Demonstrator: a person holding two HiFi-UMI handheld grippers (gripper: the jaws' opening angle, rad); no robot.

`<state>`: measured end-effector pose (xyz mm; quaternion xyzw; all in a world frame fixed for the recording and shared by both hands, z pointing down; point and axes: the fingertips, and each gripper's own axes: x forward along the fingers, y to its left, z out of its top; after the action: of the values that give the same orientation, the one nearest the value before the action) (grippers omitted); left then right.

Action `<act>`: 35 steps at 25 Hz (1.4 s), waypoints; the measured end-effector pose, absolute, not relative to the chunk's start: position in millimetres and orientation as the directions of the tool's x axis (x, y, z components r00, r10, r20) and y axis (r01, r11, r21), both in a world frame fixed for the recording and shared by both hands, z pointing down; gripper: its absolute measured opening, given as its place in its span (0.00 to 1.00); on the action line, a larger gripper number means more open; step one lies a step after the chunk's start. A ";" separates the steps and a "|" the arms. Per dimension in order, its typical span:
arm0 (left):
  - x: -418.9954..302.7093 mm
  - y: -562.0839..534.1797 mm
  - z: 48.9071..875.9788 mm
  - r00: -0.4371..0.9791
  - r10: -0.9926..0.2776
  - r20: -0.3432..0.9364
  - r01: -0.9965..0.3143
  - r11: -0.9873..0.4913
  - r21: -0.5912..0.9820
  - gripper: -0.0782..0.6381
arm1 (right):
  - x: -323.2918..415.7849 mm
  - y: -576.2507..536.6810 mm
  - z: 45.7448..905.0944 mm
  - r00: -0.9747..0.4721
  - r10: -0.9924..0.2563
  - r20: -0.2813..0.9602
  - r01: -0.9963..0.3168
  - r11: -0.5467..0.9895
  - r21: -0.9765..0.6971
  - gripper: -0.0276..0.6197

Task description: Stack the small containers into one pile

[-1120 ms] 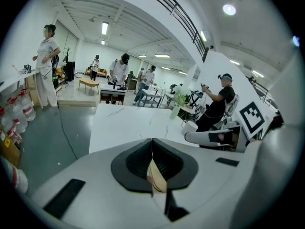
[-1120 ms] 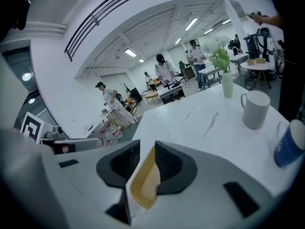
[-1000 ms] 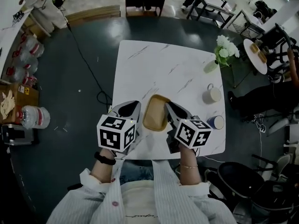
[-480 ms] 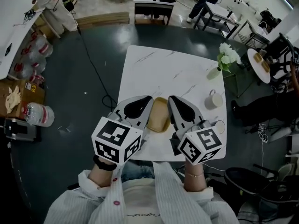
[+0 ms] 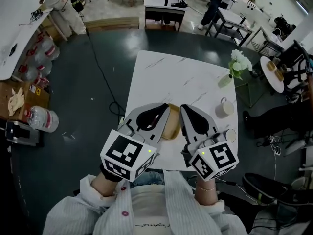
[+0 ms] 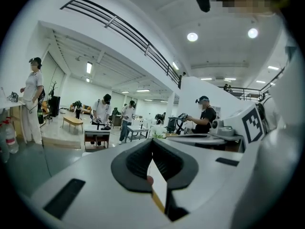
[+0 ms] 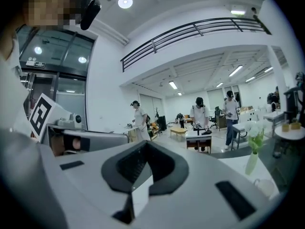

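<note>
The room is a wide hall with a dark, glossy floor (image 5: 88, 67). A railed gallery runs high on the white wall, and people stand among desks at 12 o'clock. A black cable (image 5: 100, 77) trails over the floor at 10 o'clock. Big water bottles (image 5: 41, 119) and a cardboard box (image 5: 19, 97) sit at 9 o'clock.

The white marble tabletop (image 5: 181, 77) fills the middle and is mostly bare, with faint grey veins.

The left gripper (image 5: 162, 113) and the right gripper (image 5: 188, 114) hang above its 6 o'clock edge, side by side and well off the surface. Both sets of jaws are closed tip to tip with nothing between them.

The tan container (image 5: 171, 128) rests on the tabletop near that edge and shows in the gap between the two grippers. Neither gripper touches it.

A vase of white flowers (image 5: 235, 65) stands at 2 o'clock and a pale mug (image 5: 224, 107) at 3 o'clock. A small round cup (image 5: 229, 134) sits at 4 o'clock, partly hidden behind the right gripper.
</note>
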<state>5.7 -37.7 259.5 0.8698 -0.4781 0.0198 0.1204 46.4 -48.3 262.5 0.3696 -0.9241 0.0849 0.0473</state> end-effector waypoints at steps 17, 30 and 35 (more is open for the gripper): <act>4.0 -56.2 269.4 0.570 -0.806 0.160 -0.821 -0.556 0.128 0.13 | 32.5 -60.5 279.3 -0.727 -0.662 0.185 -0.686 0.714 -0.141 0.06; -2.7 -67.6 278.0 0.601 -0.776 0.192 -0.799 -0.587 0.131 0.13 | 33.5 -71.6 291.3 -0.707 -0.670 0.228 -0.705 0.695 -0.141 0.06; -3.5 -68.9 281.9 0.607 -0.766 0.210 -0.794 -0.591 0.141 0.13 | 31.1 -72.3 297.3 -0.703 -0.667 0.246 -0.707 0.693 -0.143 0.06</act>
<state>-3.5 -68.9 281.9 0.8896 -0.4385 0.0637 0.1108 31.1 -72.3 297.3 0.3750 -0.9158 0.1138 0.0877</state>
